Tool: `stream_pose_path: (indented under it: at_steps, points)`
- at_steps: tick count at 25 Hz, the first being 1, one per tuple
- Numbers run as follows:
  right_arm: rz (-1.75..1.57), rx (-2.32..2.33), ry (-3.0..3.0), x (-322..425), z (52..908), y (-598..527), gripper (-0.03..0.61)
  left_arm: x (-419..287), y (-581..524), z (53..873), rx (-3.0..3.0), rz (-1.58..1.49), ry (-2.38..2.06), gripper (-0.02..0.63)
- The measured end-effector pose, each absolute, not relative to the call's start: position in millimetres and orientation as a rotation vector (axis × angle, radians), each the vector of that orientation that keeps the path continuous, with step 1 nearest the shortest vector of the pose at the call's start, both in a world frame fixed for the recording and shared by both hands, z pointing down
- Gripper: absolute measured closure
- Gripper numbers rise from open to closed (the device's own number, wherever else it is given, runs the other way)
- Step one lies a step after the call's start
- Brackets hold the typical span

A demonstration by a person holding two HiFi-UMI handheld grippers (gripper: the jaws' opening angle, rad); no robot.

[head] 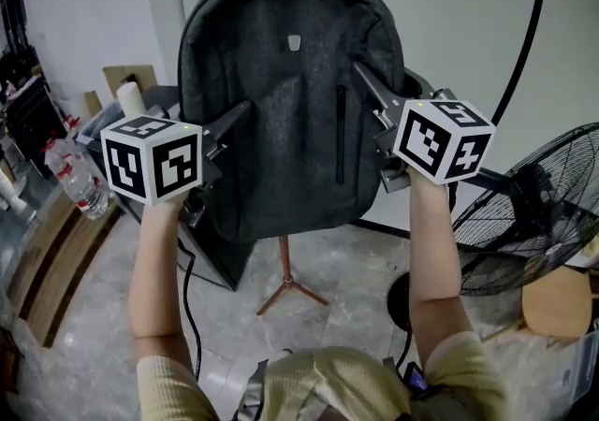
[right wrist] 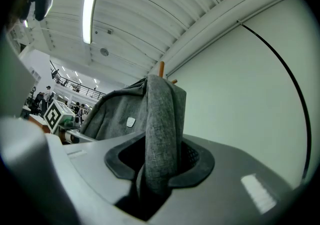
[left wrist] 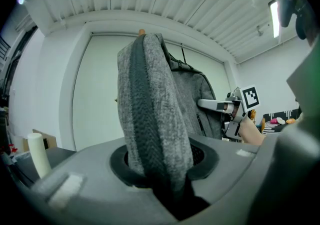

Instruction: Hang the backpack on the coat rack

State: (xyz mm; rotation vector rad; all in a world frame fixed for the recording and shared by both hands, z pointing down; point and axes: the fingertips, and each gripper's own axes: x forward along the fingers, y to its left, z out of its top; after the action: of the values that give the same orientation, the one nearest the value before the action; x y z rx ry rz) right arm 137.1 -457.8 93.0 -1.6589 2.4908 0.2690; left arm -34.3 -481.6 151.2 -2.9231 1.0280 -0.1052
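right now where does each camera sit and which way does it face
Head view: on the person's head, looking down at the backpack; both forearms, left gripper and right gripper show.
Left gripper view: on that gripper, looking along its jaws, shut on the backpack's side; the other gripper shows beyond.
Right gripper view: likewise, from the opposite side.
Shared: both gripper views show the coat rack tip.

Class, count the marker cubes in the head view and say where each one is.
2. One cube rides on the left tongs, at the backpack's left edge; the other cube rides on the right tongs, at its right edge. None looks hidden.
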Motion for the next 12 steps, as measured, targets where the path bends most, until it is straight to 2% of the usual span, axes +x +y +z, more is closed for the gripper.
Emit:
stream_pose_path:
  at_steps: [12]
  points:
    - [0.232,-1.699,2.506,134.9,109.2,-464.3,0.446,-35.6,-488.3,170.3,-2.974,-0.110,1.012,0.483]
